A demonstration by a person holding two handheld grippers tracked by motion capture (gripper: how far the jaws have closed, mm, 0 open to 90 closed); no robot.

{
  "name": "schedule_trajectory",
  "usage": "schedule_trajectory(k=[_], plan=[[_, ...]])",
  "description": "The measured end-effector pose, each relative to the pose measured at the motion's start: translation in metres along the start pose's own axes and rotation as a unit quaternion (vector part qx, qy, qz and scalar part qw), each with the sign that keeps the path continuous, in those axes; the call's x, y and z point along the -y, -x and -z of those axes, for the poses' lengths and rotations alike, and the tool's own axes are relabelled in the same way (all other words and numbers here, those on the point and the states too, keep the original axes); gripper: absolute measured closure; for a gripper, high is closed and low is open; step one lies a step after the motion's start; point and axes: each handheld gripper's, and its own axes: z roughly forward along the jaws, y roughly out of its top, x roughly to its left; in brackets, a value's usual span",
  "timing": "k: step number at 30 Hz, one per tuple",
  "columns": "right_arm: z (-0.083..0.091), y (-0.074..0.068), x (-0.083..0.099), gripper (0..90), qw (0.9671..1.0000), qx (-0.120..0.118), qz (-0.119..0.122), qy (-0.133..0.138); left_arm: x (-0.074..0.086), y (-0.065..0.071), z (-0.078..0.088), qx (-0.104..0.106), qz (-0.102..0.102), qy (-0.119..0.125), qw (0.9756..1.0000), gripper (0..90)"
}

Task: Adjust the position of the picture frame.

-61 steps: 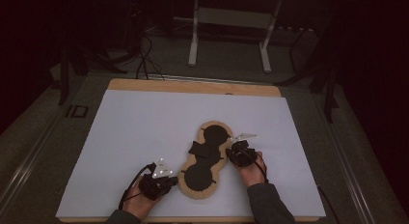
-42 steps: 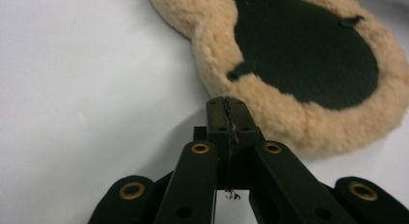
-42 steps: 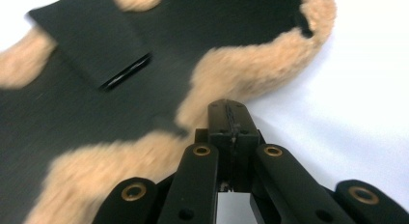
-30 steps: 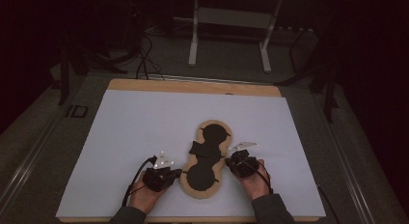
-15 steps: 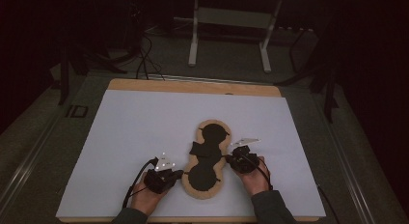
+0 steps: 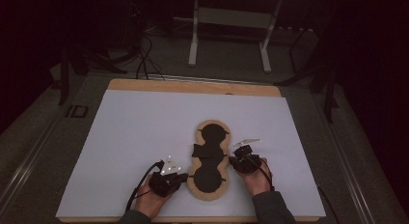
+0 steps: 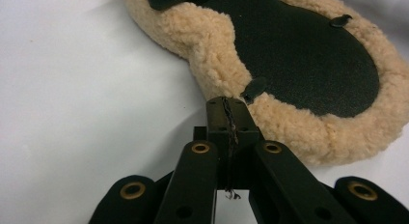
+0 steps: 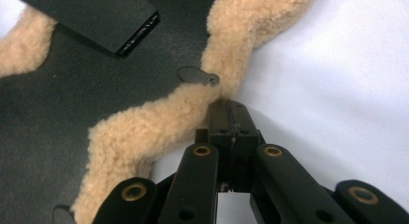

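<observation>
A peanut-shaped pad (image 6: 211,159) lies on the white table top, black in the middle with a tan fleece rim (image 7: 217,55). A black strap (image 8: 91,16) crosses its waist. My left gripper (image 6: 185,176) lies low at the pad's near left edge. Its jaws are shut, and the left gripper (image 7: 226,102) touches the fleece beside a small black tab (image 7: 254,89). My right gripper (image 6: 232,161) is at the pad's right edge, also shut. The right gripper (image 8: 226,104) touches the fleece rim (image 8: 144,127) just below another tab (image 8: 195,75). Whether fleece is pinched I cannot tell.
The white sheet (image 6: 144,132) covers a wooden table whose far edge (image 6: 193,86) shows bare. Beyond it on the dark floor stand a metal frame (image 6: 231,16) and cables (image 6: 144,60). Both hands rest near the table's front edge.
Since two seconds ago the right gripper has slid a little nearer along the pad's right edge. The left gripper has edged up to the pad. Over the last half second nothing visibly moves.
</observation>
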Motion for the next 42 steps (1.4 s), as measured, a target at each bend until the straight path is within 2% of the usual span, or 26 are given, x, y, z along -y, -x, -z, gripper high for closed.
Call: schedule_trajectory(k=[5,12,19,29,36,39,42], plan=[[-0.005,0.002,-0.003,90.0,0.9999,0.005,-0.011,-0.008,0.000,0.001,-0.001,0.002,-0.004,0.001,1.0000,90.0],[-0.011,0.004,-0.013,90.0,0.9998,0.013,-0.009,-0.008,0.000,0.008,-0.003,0.009,-0.012,0.001,0.9999,90.0],[-0.016,0.003,-0.021,90.0,0.9997,0.017,-0.009,-0.013,0.000,0.012,-0.005,0.014,-0.008,0.006,0.9999,90.0],[-0.024,-0.002,-0.035,90.0,0.9994,0.028,-0.001,-0.019,-0.001,0.020,-0.010,0.023,-0.013,0.007,0.9996,90.0],[-0.025,-0.003,-0.042,90.0,0.9995,0.029,0.001,-0.012,-0.004,0.027,-0.016,0.028,-0.013,0.009,0.9995,90.0],[-0.022,-0.003,-0.045,90.0,0.9999,0.011,0.003,-0.003,-0.006,0.032,-0.022,0.032,-0.011,0.014,0.9993,90.0],[-0.020,-0.006,-0.049,90.0,0.9998,0.016,0.007,-0.005,-0.009,0.037,-0.026,0.032,-0.009,0.015,0.9993,90.0]])
